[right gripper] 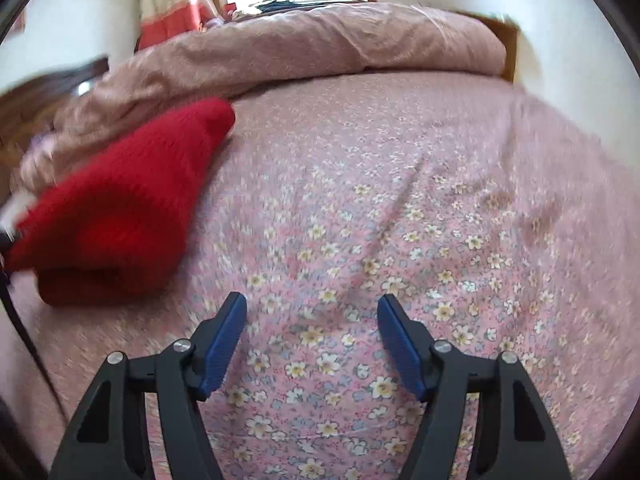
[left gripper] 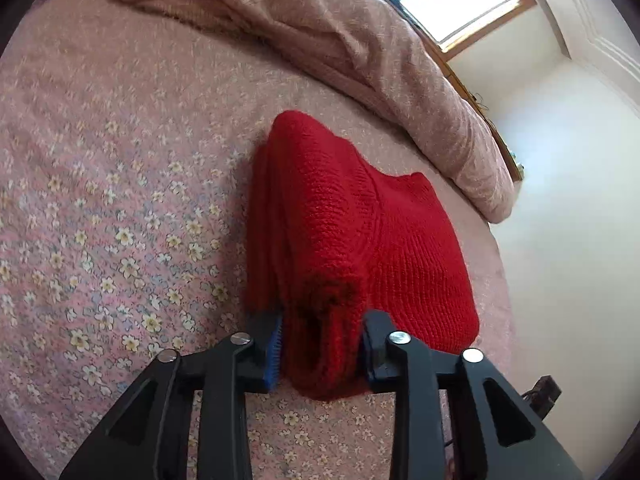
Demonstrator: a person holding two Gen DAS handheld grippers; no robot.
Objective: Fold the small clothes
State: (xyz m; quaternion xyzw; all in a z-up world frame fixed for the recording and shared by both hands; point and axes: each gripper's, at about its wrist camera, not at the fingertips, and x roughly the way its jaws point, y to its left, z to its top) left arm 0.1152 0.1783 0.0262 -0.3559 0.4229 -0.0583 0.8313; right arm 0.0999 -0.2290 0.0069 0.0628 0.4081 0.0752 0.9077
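A red knitted garment (left gripper: 340, 216) lies folded on the flowered pink bed sheet (left gripper: 100, 160). Its near end is a thick rolled fold, and this fold sits between the blue pads of my left gripper (left gripper: 320, 320), which touch it on both sides. In the right wrist view the same red garment (right gripper: 120, 200) lies blurred at the left. My right gripper (right gripper: 312, 298) hangs over bare sheet (right gripper: 400, 200) to the right of the garment, with its jaws wide apart and nothing between them.
A rumpled pink duvet (left gripper: 320, 32) is heaped along the far side of the bed, also visible as the duvet (right gripper: 320, 40) behind the garment. The bed's edge (left gripper: 496, 280) runs close to the garment's right side. A window (left gripper: 460, 0) and white walls lie beyond.
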